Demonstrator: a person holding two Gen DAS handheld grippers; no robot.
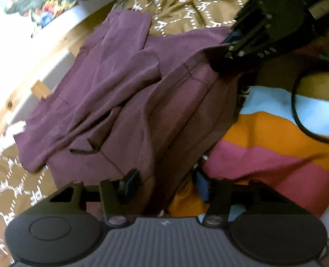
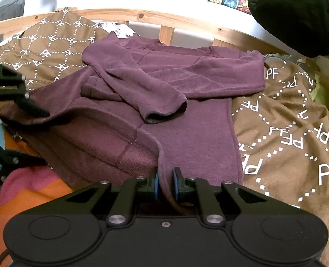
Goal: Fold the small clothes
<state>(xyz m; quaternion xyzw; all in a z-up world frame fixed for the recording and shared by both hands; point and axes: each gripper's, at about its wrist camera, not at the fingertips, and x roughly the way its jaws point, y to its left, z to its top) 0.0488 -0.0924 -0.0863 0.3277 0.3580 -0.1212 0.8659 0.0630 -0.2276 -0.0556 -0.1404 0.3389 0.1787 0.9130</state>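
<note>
1. We are folding a small purple long-sleeved top (image 2: 182, 102). It lies in the middle of the bed on a brown blanket with white letters (image 2: 293, 129), with its neck toward 12 o'clock in the right wrist view, near the wooden bed rail (image 2: 142, 16).

2. Both sleeves are already laid across the chest. One sleeve cuff (image 2: 164, 111) points toward 5 o'clock.

3. Our right gripper (image 2: 165, 185) sits at 6 o'clock in its own view. Its blue pads are closed on the bottom hem, which runs up between them.

4. Our left gripper (image 2: 36, 111) shows at 9 o'clock in the right wrist view. It seems to pinch the other hem corner and lift it. In its own view the cloth hides one finger, so we cannot tell for sure how its jaws stand.

5. We think the top is light and very soft, like fleece. It will sag and droop between the two grips, not stay flat.

6. It looks a bit fuzzy, so we think it will not slip out easily.

7. We think the best place to hold is the thick stitched hem, at the two bottom corners. That edge is stronger than the thin middle.

8. A striped cloth in pink, orange and blue (image 1: 275, 138) lies at 4 o'clock in the left wrist view. We should take care not to pinch it too.
</note>
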